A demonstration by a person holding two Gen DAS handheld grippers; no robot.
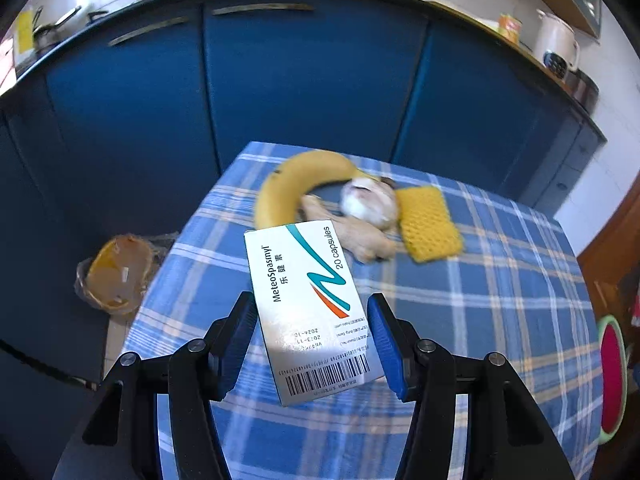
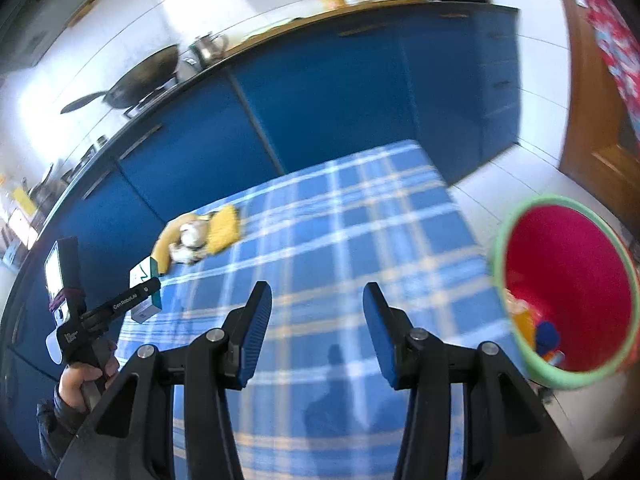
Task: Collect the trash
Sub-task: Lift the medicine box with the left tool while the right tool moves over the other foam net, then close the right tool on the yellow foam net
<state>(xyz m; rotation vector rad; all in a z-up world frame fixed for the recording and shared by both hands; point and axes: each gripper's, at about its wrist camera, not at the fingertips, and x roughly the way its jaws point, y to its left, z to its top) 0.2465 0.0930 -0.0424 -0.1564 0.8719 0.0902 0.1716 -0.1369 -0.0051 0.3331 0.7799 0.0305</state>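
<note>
Blue-checked tablecloth point(image 1: 500, 300) lies beneath the white MeteoSpasmyl capsule box point(image 1: 308, 312), barcoded, clamped centre-frame by the left gripper point(image 1: 312, 344); the right gripper point(image 2: 316, 332) gapes empty.

Banana point(image 1: 288, 184), sponge point(image 1: 430, 224) on table's point(image 1: 500, 320) far end — bin point(image 2: 568, 288) to its right.

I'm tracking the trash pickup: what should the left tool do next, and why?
Probably carry the medicine box, gripped in the left tool, across to the red bin at the table's far side. The bin stands open with trash already inside; the right tool is empty.
</note>
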